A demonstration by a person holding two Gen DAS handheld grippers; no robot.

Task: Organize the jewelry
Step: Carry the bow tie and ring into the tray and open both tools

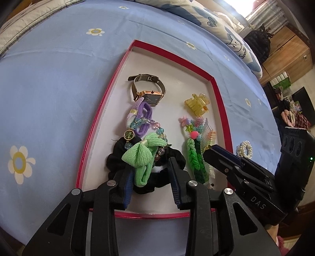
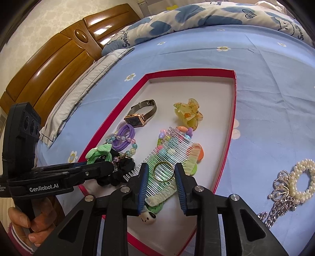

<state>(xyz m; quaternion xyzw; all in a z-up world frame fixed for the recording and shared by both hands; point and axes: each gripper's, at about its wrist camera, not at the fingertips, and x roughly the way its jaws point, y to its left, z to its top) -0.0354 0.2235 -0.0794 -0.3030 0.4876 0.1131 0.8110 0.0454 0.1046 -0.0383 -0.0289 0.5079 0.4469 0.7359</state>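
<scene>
A red-rimmed box lid (image 1: pixel 102 110) (image 2: pixel 228 149) lies on the blue bed sheet and holds a watch (image 1: pixel 146 90) (image 2: pixel 141 116), a yellow claw clip (image 1: pixel 196 105) (image 2: pixel 188 115), purple hair ties (image 1: pixel 144 118), a bead bracelet, a black scrunchie (image 1: pixel 116 157), a clear comb (image 2: pixel 173 149) and a green braid (image 1: pixel 195 159). My left gripper (image 1: pixel 150 167) is open over the box, its fingers either side of a green bow hair tie (image 1: pixel 141 155). My right gripper (image 2: pixel 160 174) is open just above a gold ring (image 2: pixel 163 171) that lies on the comb.
A pearl hair ring (image 2: pixel 303 181) (image 1: pixel 244 149) and a silver chain with a crystal ornament (image 2: pixel 279 191) lie on the sheet to the right of the box. A wooden headboard (image 2: pixel 55 65), a pillow and a patterned quilt (image 2: pixel 196 17) sit at the far side.
</scene>
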